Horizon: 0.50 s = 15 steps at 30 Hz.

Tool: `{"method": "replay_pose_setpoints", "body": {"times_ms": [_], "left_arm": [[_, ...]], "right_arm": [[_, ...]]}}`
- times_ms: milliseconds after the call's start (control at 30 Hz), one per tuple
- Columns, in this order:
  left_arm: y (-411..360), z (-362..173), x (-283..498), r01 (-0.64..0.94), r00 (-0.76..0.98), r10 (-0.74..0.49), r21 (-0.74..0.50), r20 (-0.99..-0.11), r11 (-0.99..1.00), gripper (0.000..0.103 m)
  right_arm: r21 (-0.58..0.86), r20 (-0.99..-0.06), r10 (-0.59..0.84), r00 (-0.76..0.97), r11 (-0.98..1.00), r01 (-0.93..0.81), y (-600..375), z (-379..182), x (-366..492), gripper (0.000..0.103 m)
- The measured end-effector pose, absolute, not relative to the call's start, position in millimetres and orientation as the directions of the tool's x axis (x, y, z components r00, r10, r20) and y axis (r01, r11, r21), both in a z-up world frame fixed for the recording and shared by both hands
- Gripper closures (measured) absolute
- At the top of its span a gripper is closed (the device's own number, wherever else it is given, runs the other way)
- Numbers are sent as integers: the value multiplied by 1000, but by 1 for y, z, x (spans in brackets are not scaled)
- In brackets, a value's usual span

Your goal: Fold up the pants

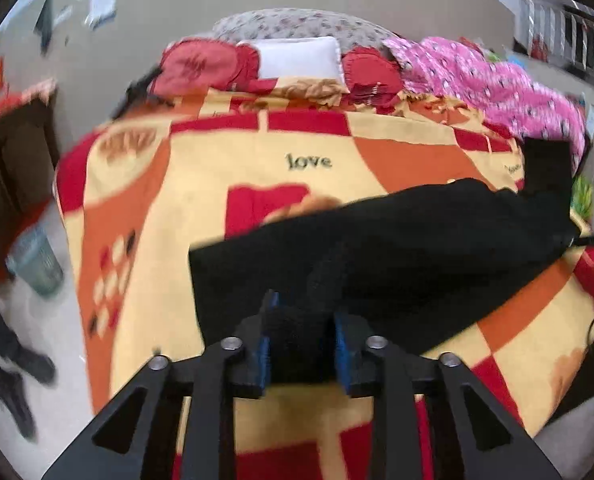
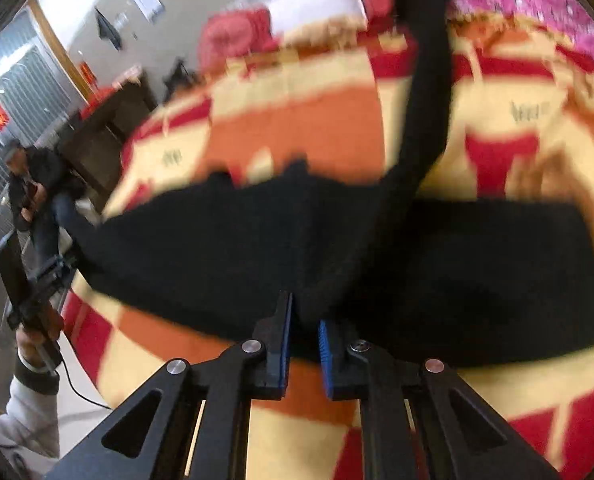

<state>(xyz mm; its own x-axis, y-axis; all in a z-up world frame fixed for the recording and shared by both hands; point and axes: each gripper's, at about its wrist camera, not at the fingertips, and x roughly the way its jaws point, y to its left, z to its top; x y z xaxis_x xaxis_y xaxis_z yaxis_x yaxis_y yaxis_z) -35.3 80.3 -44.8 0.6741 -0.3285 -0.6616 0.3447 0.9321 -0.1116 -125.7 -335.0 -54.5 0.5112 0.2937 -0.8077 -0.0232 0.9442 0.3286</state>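
Note:
Black pants (image 1: 417, 248) lie across a red, orange and cream blanket (image 1: 217, 168) on a bed. My left gripper (image 1: 303, 312) sits at their near edge. A bunched lump of the black fabric lies between its blue pads (image 1: 263, 344), which stand apart and do not squeeze it. In the right wrist view the pants (image 2: 497, 272) spread left and right, and one leg runs up toward the pillows. My right gripper (image 2: 305, 314) is shut on a raised fold of the pants at the near edge. Both views are blurred.
A white pillow (image 1: 297, 58), red cushions and a pink quilt (image 1: 497, 76) lie at the head of the bed. A bin (image 1: 37, 264) and a dark cabinet (image 1: 13, 160) stand on the floor to the left. A seated person (image 2: 37, 188) is beyond the bed's left side.

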Motion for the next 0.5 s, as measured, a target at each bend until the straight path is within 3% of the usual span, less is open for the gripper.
{"method": "replay_pose_setpoints", "body": {"times_ms": [67,133,200,267,333,500], "left_arm": [[98,-41,-40,316,659,-356,-186,-662,930,52],[109,-35,-44,289,664,-344,-197,-664,937,49],[122,-25,-49,257,687,-307,-175,-659,950,47],[128,-17,-54,232,696,-287,-173,-658,957,46],[131,-8,-59,213,705,-284,-187,-650,959,45],[128,3,-65,206,687,-345,-283,-640,937,40]], "right_arm": [[347,-789,301,536,938,-16,-336,-54,-129,91],[342,-796,299,526,940,-17,-336,-49,-128,87],[352,-803,312,508,936,-17,-337,-42,-128,76],[392,-791,356,497,919,-36,-336,-31,-130,56],[393,-774,374,511,916,-76,-329,-19,-134,50],[389,-742,466,482,885,-256,-282,-3,-133,50]]}}
